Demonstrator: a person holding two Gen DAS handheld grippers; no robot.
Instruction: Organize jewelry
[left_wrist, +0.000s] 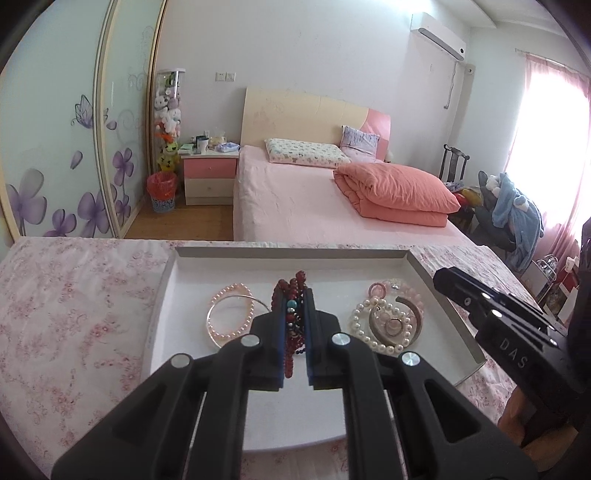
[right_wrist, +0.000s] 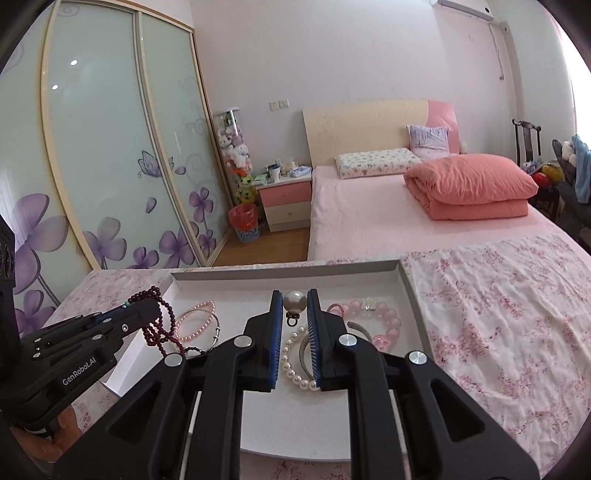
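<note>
A shallow white tray (left_wrist: 436, 273) lies on the flowered cloth. My left gripper (left_wrist: 295, 299) is shut on a dark red bead strand (left_wrist: 288, 291) and holds it above the tray's middle; the strand (right_wrist: 162, 321) hangs from this gripper (right_wrist: 147, 314) in the right wrist view. My right gripper (right_wrist: 295, 297) is shut on a large pearl ornament (right_wrist: 294, 301) with a small dark ring under it. In the tray lie a pink pearl bracelet with a silver bangle (left_wrist: 231, 314), a white pearl bracelet (left_wrist: 380, 325) and a pink bead bracelet (right_wrist: 384, 317).
The right gripper (left_wrist: 491, 314) sits over the tray's right rim in the left wrist view. Beyond the table stand a pink bed (left_wrist: 314, 199), a nightstand (left_wrist: 210, 177), a red bin (left_wrist: 162, 192) and wardrobe doors (right_wrist: 110, 147).
</note>
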